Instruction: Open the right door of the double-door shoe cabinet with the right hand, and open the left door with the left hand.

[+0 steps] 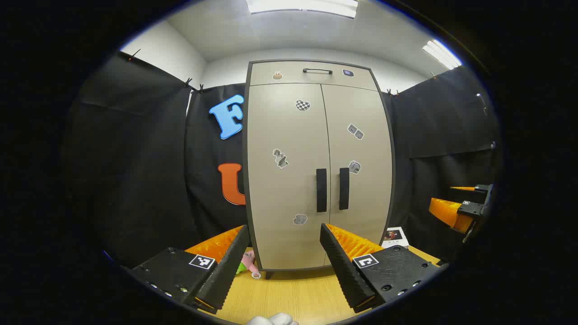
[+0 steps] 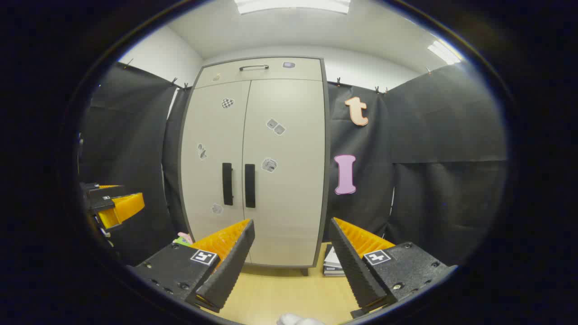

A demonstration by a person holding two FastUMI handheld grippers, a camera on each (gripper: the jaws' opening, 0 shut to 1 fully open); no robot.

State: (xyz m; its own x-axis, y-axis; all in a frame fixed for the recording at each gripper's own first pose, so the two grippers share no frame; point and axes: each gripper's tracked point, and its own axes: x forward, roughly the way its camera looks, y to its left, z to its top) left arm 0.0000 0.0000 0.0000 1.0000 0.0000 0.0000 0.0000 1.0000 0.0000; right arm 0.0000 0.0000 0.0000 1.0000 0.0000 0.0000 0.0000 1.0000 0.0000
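Note:
A beige double-door shoe cabinet (image 1: 316, 135) (image 2: 257, 135) stands ahead on the wooden floor, both doors closed. Two black vertical handles sit side by side at mid height: the left door's handle (image 1: 321, 190) (image 2: 227, 183) and the right door's handle (image 1: 344, 188) (image 2: 249, 185). My left gripper (image 1: 284, 231) is open, well short of the cabinet, with nothing between its fingers. My right gripper (image 2: 291, 226) is open too, empty, facing the right door from a distance. Each gripper also appears at the edge of the other's view: the right gripper (image 1: 465, 207) and the left gripper (image 2: 110, 201).
A drawer with a black bar handle (image 1: 317, 71) tops the cabinet. A pink and green toy (image 1: 246, 263) lies by the cabinet's left foot. Booklets (image 2: 333, 264) (image 1: 394, 237) lie on the floor at its right side. Black cloth walls close in on both sides.

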